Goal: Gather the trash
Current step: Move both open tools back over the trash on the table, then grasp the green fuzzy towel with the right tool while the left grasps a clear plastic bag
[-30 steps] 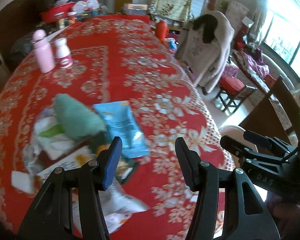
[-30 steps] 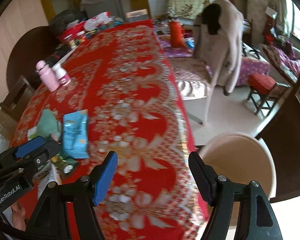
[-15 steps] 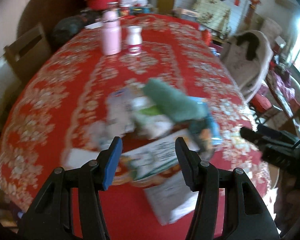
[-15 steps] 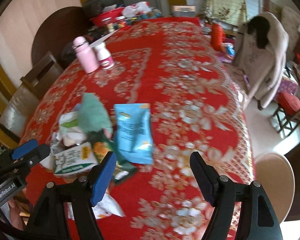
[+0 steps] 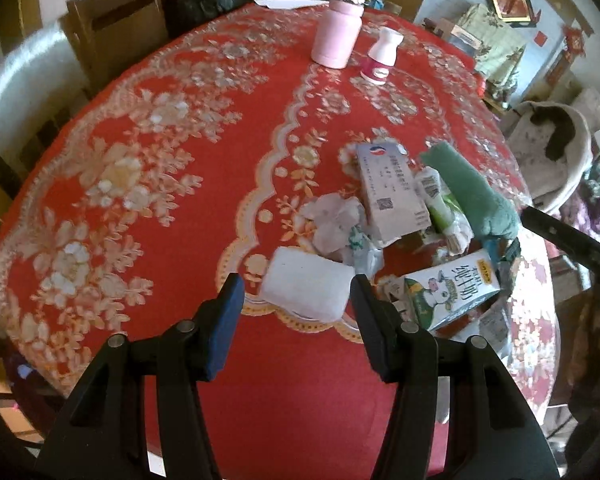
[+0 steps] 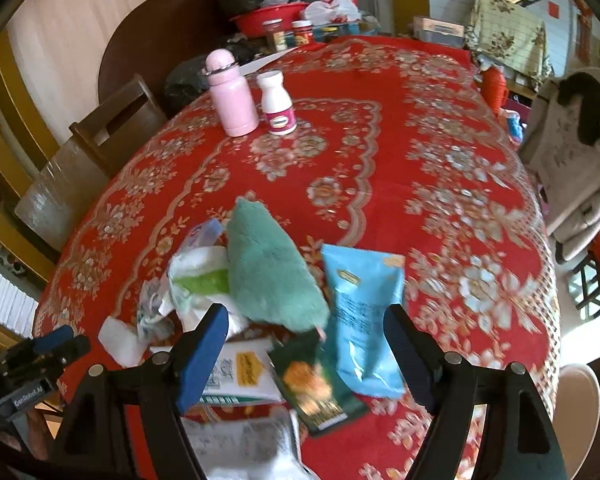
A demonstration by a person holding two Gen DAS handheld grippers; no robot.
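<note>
So the reach-in step is in hand: the left tool (image 5: 296,300) is held apart and empty, with a white wad (image 5: 306,286) just ahead between its tips. The right tool (image 6: 306,338), jaws just widened and empty, is poised over the blue pouch (image 6: 364,320). Lowering and clamping is probably needed next.

hidden: milk carton (image 6: 240,376) partly behind fingers; cut off: white wrapper (image 6: 244,452); blurred: blue pouch (image 6: 364,320)
</note>
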